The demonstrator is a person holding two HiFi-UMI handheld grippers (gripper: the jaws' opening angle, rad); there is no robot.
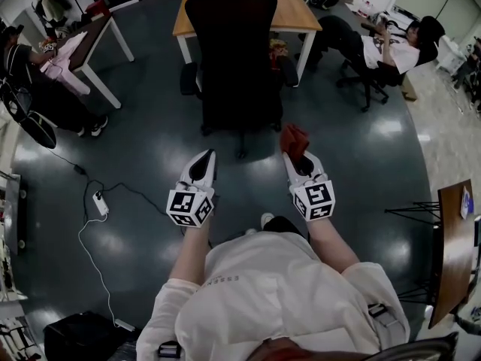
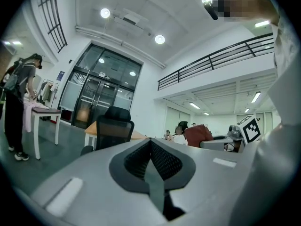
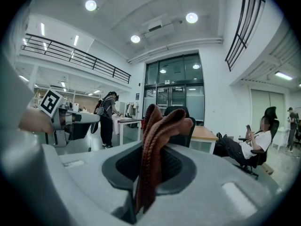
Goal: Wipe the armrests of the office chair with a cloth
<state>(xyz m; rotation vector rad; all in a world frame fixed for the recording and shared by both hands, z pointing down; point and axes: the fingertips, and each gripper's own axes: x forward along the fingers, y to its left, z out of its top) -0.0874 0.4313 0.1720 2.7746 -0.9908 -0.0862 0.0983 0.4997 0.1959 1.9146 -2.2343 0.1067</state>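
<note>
Cloth [image 1: 294, 140], reddish-brown, is pinched in right tongs [image 1: 293, 156], which are clamped on it. In right gripper view its folded end [image 3: 157, 135] sticks up from betw. the jaws. Left tongs [image 1: 204, 160] are closed w/ nothing betw. them, and jaws meet edge to edge in left gripper view [image 2: 151, 161]. Both tongs are side by side over dark floor [image 1: 150, 149], pointing at the back of black office chair [image 1: 231, 51], near but not touching. Armrests [image 1: 189, 77] stick out either side of the backrest, apart from cloth. Wood-top table [image 1: 289, 6] is just beyond chair. Seated person [image 1: 383, 51] is at far right, standing person [image 1: 22, 74] at far left by another table [image 1: 98, 36]. Power strip [image 1: 99, 203] & cable lie on floor left of left tongs.
</note>
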